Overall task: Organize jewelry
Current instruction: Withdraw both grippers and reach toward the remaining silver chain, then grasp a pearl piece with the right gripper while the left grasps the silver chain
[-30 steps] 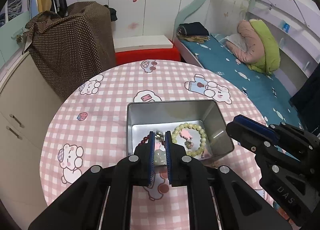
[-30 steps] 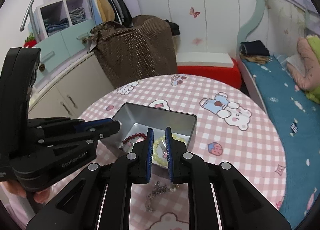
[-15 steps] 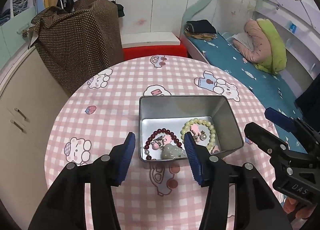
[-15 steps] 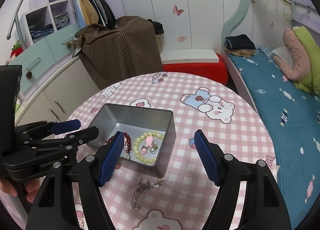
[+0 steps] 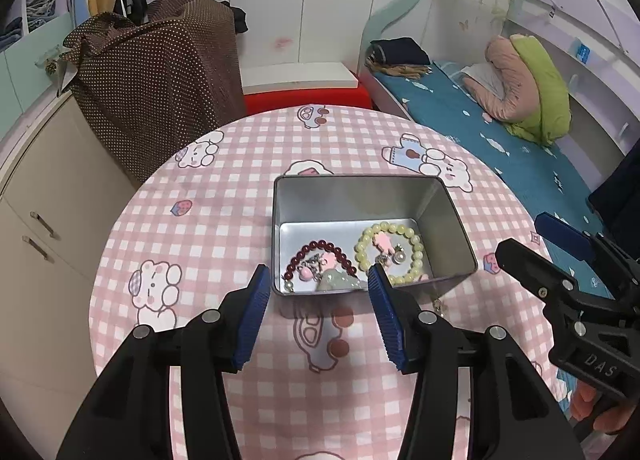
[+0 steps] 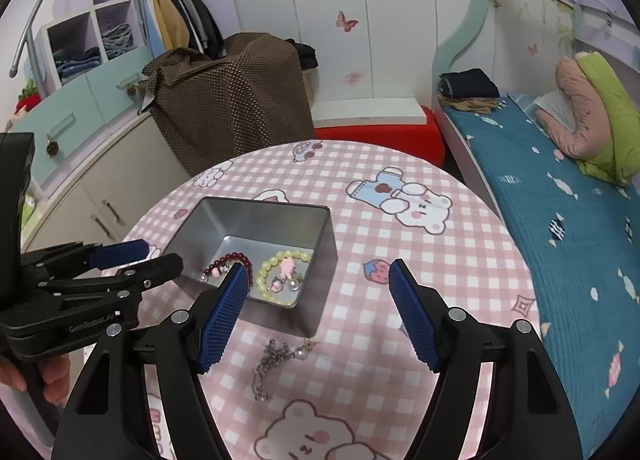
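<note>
An open metal tin stands on the round pink checked table. It holds a dark red bead bracelet, a pale yellow-green bead bracelet and small charms. A silver chain with a pearl lies on the cloth just in front of the tin. My left gripper is open and empty above the tin's near edge. My right gripper is open and empty above the chain, right of the tin.
A brown dotted cover drapes over furniture behind the table. A bed with a teal sheet runs along the right. A cabinet with drawers stands at the left. A red and white seat is beyond the table.
Both grippers have opened from shut and pulled back and up from the tin. The piece the left gripper held now lies in the tin.
</note>
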`<state>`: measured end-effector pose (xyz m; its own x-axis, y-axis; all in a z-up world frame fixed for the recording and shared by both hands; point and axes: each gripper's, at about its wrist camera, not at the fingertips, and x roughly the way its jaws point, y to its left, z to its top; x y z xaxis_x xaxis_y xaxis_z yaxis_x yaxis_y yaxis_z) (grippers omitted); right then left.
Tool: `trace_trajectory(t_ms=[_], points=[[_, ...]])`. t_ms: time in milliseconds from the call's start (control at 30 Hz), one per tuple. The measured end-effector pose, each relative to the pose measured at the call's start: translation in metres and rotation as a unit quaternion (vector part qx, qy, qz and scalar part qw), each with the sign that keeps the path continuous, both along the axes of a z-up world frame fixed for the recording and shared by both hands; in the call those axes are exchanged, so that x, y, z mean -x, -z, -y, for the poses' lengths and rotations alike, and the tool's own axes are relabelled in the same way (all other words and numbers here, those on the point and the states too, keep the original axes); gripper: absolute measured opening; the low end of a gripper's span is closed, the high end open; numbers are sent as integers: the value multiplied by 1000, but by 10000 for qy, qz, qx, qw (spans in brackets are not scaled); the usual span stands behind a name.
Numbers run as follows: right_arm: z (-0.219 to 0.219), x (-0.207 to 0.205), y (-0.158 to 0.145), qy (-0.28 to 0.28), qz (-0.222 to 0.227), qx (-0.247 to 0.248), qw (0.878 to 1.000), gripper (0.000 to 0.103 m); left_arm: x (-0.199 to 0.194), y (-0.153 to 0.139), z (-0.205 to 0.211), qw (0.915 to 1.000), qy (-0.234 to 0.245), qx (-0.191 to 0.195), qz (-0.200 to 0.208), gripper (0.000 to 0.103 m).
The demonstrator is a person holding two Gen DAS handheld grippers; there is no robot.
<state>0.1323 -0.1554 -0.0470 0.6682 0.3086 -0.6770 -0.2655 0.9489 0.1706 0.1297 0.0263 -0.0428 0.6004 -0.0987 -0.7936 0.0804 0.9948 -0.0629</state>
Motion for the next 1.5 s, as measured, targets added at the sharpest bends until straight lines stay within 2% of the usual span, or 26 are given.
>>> trace_trajectory(t_ms=[200,433,533,833,933,1033,1267,1500], points=[[8,7,12,37,-144,-22,9999,71,13,7,4,9999,57,20,-94,49],[-5,16,51,-72,-515,256,9983,68,20,31,4,9991,98,52,-404,49],[-14,15,65,-198,-679,339,9969,56,22,39,2,9987,68,69,-496,49],[-29,3,86,-309,-867,398,9950,37,22,58,-5,9969,-18,140,-778,49],[-31,3,86,-432,-859,261,9950,20,20,66,-5,9958,-8,171,-903,49],[-32,7,85,-512,-839,262,9948,12,19,69,-3,9953,12,202,-943,49],[-13,16,82,-299,-890,113,9955,12,14,67,7,9951,173,308,-927,49],[23,21,66,137,-695,39,9975,12,6,71,31,9933,407,370,-1015,49]])
